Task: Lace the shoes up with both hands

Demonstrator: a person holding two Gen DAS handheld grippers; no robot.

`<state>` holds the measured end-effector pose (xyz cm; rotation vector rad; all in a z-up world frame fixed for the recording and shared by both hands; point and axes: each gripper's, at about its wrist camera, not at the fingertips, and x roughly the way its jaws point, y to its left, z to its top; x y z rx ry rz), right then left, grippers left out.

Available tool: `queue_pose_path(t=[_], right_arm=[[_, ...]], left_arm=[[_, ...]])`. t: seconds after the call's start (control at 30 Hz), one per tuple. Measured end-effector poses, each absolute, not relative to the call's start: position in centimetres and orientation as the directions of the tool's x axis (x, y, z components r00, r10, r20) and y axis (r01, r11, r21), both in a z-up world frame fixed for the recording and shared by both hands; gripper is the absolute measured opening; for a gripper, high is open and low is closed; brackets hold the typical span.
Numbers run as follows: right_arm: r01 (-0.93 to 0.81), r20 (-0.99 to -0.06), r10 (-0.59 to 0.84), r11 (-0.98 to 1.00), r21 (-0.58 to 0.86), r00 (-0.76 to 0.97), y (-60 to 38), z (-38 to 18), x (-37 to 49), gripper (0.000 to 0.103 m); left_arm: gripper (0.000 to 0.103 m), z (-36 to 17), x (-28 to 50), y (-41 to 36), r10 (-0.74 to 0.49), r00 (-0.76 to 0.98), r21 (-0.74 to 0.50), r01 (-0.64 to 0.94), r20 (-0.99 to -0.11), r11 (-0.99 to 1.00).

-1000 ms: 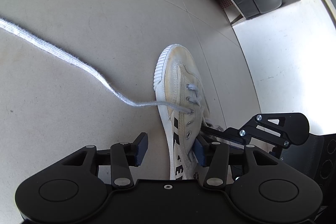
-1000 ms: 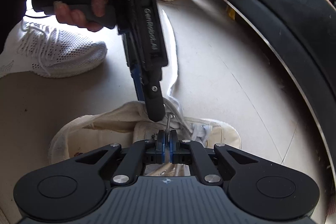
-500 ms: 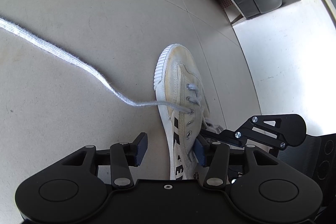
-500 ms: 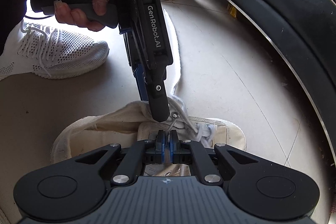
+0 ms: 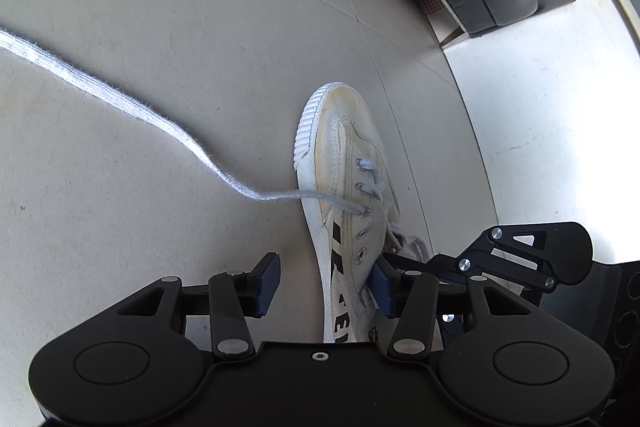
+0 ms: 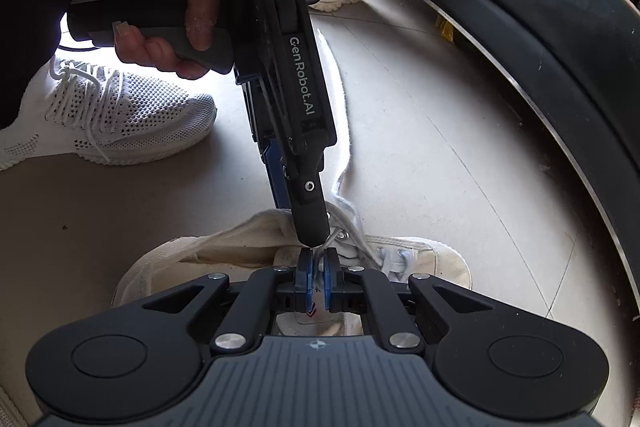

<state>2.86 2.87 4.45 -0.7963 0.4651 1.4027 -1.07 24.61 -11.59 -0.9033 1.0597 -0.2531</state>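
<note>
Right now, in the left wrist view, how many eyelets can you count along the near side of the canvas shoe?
5, in a row on the canvas shoe: top two laced, the third holds the loose lace, the lower two are empty. The opposite row is hidden.

The shoe's (image 5: pixel 344 187) heel was hidden behind the left tool (image 5: pixel 324 285); the lace (image 5: pixel 120 99) ran off-frame.

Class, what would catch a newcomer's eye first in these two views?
A worn cream canvas shoe lies mid-floor, half laced. Its flat white lace trails away across the grey floor. The right tool pinches a lace end above the shoe's tongue, while the left tool straddles the shoe's side.
</note>
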Motion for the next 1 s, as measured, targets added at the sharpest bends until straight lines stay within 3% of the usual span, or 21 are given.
queue_pose_path(t=[1.0], right_arm=[[-0.981, -0.743, 0.650, 0.019, -0.194, 0.159, 3.2, 2.9, 4.0, 0.006]], left_arm=[[0.050, -12.4, -1.9, 24.9, -0.586, 0.495, -0.748, -0.233, -0.642, 0.621]])
